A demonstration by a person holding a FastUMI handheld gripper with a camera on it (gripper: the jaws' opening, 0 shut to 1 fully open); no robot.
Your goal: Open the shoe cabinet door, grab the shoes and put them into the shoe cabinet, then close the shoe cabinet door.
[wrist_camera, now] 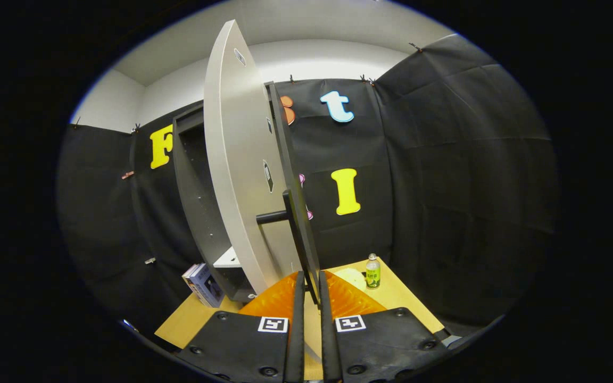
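In the gripper view, your gripper (pixel 309 287) sat low in the centre of the frame with its two fingers (pixel 297 319) drawn close together on the bar handle (pixel 300 239) of the shoe cabinet door (pixel 242 175). The handle's lower end ran down into the narrow gap between them, so they looked to be clamped on it, though the contact itself was hard to make out.

The door stood swung open, edge-on to you, rising from the centre of the frame to the top. To its left, in the middle left of the frame, the dark cabinet (pixel 195 202) showed its open inside, with a pale shelf (pixel 228 259) low down.

At the lower left, books (pixel 204 284) leaned against the cabinet's base on the wooden table (pixel 189 322). Right of the fingers, a green bottle (pixel 373 271) stood upright on the table beside a pale round object (pixel 353 277).
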